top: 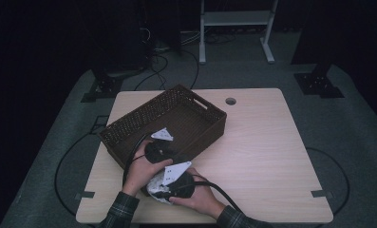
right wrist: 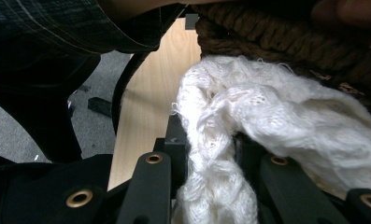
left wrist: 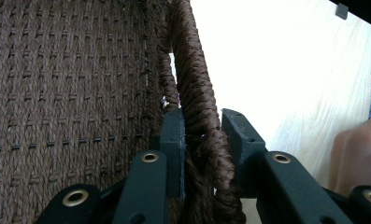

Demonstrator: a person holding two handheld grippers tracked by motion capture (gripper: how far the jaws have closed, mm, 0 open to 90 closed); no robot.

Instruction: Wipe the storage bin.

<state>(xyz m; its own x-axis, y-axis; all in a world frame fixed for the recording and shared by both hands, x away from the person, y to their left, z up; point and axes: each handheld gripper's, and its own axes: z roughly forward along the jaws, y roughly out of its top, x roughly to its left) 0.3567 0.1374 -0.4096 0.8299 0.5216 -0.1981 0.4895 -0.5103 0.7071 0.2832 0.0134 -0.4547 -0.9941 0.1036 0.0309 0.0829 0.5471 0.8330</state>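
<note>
A dark brown woven basket [top: 129, 118] stands askew on the left half of the light wooden table [top: 262, 152]. My left gripper [top: 158, 148] is at the basket's near wall. In the left gripper view its jaws [left wrist: 203, 133] straddle the braided rim [left wrist: 197, 88] and are shut on it, one pad inside the basket and one outside. Just in front of the basket, my right gripper [top: 173, 183] is shut on a white knitted cloth [top: 154, 186]. In the right gripper view the cloth [right wrist: 276, 116] bunches up between the jaws [right wrist: 211, 144] and lies against the basket's outer wall [right wrist: 276, 37].
The table's right half is bare wood, with a round cable hole [top: 230, 100] near the far edge. Black cables [top: 224, 192] trail from both grippers over the near edge. A white shelf frame [top: 236, 28] and dark stands are on the floor beyond the table.
</note>
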